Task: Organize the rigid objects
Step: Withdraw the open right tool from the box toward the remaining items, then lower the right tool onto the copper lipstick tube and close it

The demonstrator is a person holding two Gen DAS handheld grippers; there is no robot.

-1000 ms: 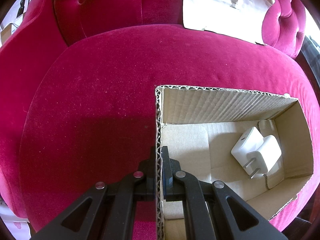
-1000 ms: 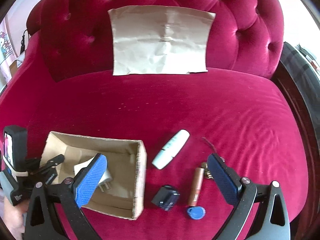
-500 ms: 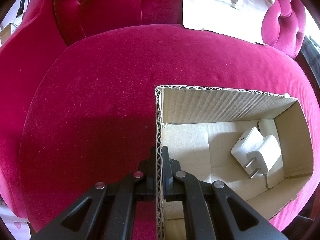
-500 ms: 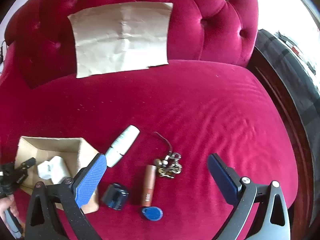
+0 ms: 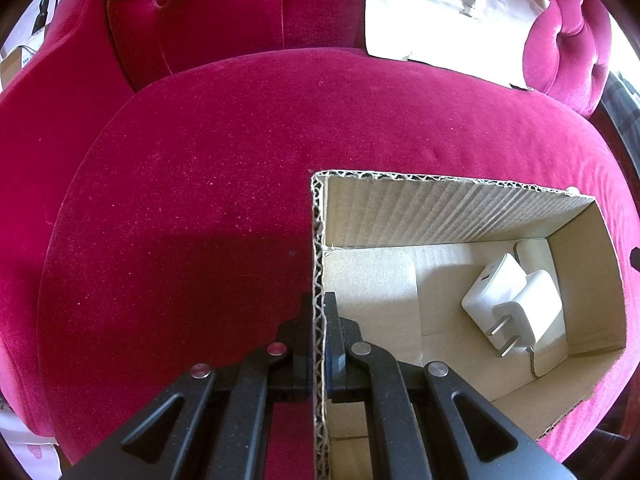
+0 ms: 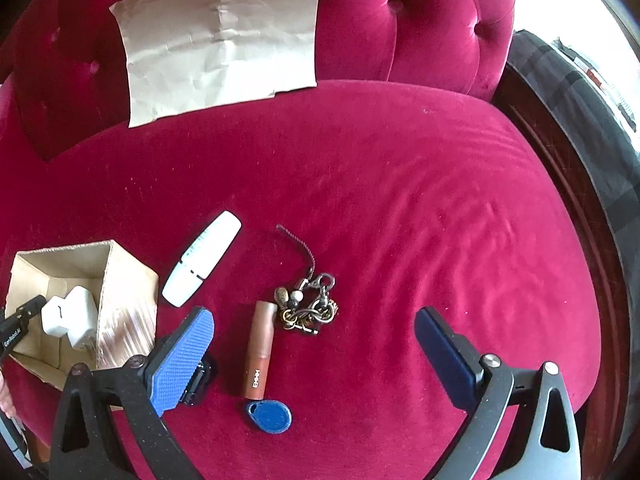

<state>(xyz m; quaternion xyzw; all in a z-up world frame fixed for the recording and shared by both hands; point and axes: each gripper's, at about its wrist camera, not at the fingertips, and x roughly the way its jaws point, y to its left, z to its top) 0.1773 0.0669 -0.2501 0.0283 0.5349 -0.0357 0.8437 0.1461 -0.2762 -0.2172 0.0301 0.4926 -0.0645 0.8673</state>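
Both cameras look steeply down along their fingers onto a red velvet seat (image 5: 192, 208). The left wrist view sits close over the cardboard box (image 5: 452, 216), its wall rising between the fingers. The right wrist view looks from higher and farther right, over scattered small items. Both share the box, its white chargers (image 6: 70, 314) and the paper sheet (image 6: 222, 36).

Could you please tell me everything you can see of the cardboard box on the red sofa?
The open-topped brown corrugated cardboard box sits upright on the seat of the crimson velvet sofa. It has no lid; its cut rims show the fluting, and one inner wall is ribbed. On its floor lie white plug-in chargers, one with metal prongs showing. The left gripper is shut on its side wall, one finger inside, one outside. The small items lying beside it on the cushion do not appear to touch it.
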